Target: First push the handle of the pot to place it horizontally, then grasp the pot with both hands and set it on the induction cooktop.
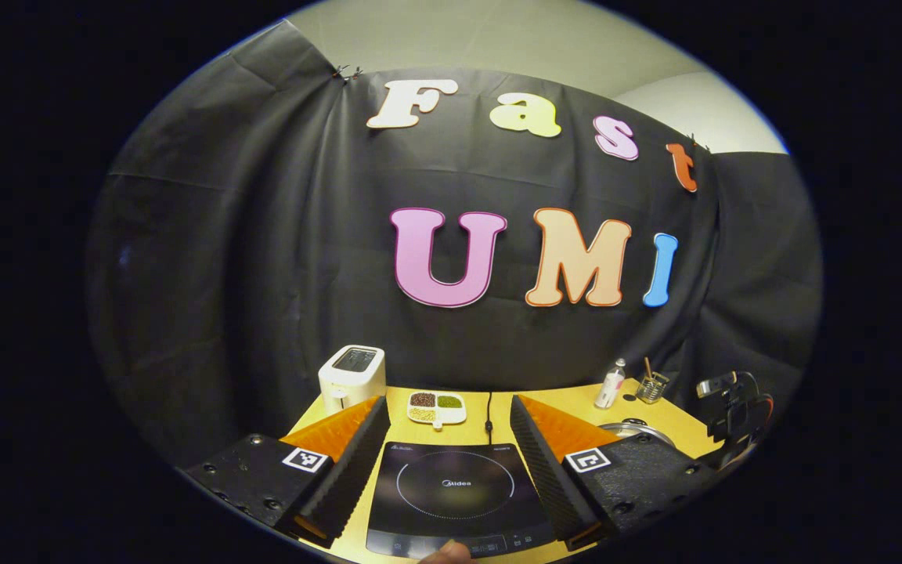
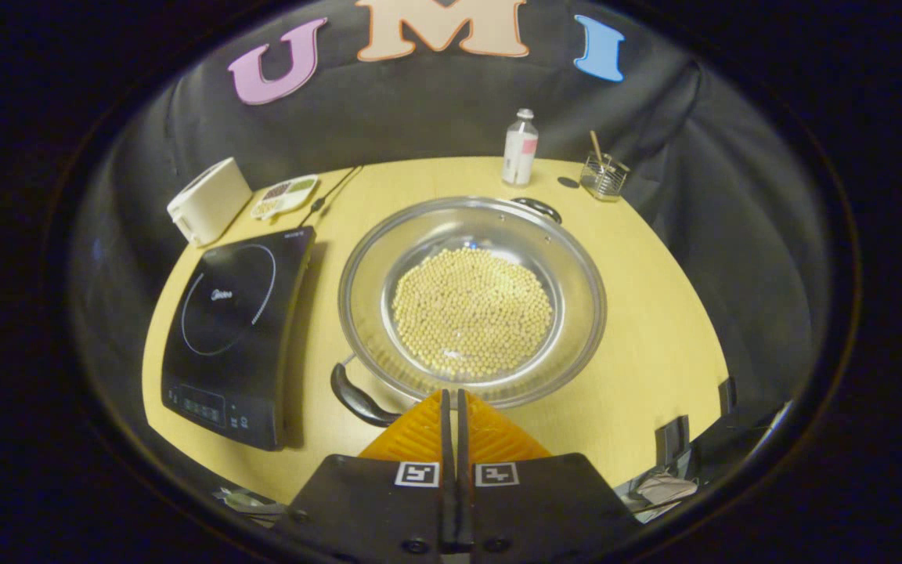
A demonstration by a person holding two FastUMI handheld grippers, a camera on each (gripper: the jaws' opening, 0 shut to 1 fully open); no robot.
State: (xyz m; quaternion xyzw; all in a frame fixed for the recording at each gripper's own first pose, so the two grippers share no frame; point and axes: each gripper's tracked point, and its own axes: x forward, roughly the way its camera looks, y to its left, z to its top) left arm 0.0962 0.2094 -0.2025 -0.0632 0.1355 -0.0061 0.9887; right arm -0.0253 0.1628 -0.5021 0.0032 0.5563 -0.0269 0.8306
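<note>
Nothing done yet: pot (image 2: pixel 472 301) off the cooktop (image 2: pixel 236 329), handle (image 2: pixel 357 398) skewed; right gripper (image 2: pixel 452 403) pressed together above it, left gripper (image 1: pixel 449 427) spread, empty.

Far ahead of the right hand-held gripper (image 2: pixel 451 399): bottle (image 2: pixel 521 146), wire holder (image 2: pixel 604 176); ahead-left, toaster (image 2: pixel 208 200), divided dish (image 2: pixel 286 195).

- Setting: staged kitchen corner inside a recording booth, not a real home.
- Evidence of booth: black cloth wall (image 1: pixel 263 258) draped behind a yellow table (image 2: pixel 654 329).
- Kitchen props: induction cooktop (image 2: pixel 236 329), toaster (image 1: pixel 351 377), pot (image 2: pixel 473 301) of beans, bottle (image 2: pixel 520 147).
</note>
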